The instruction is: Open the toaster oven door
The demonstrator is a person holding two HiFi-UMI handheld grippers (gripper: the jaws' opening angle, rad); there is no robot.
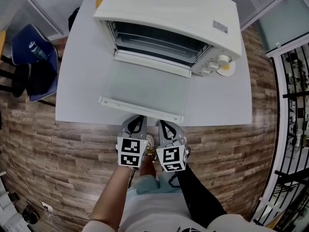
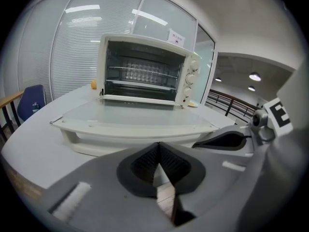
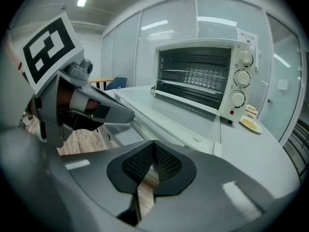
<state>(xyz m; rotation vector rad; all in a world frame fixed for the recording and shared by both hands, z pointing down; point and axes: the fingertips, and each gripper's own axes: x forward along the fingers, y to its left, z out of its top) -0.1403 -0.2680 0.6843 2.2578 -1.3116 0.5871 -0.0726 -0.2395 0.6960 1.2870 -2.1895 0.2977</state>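
Observation:
A white toaster oven [image 1: 183, 13] stands on the white table [image 1: 82, 81]. Its glass door [image 1: 145, 88] lies folded down flat, and the handle bar [image 1: 140, 109] reaches the table's front edge. The racks inside show in the left gripper view, behind the oven's door [image 2: 130, 117], and the right gripper view shows the oven [image 3: 203, 76] with three knobs. My left gripper [image 1: 139, 120] [image 2: 158, 146] and right gripper [image 1: 164, 124] [image 3: 153, 146] hang side by side just in front of the handle, off the table edge. Both are shut with nothing between the jaws, and neither touches the door.
A small plate with food [image 1: 226, 69] sits right of the oven. An orange object [image 1: 99, 0] peeks out behind the oven's left corner. A blue chair [image 1: 34, 62] stands left of the table and a black railing [image 1: 294, 95] runs at the right. Wood floor lies beneath me.

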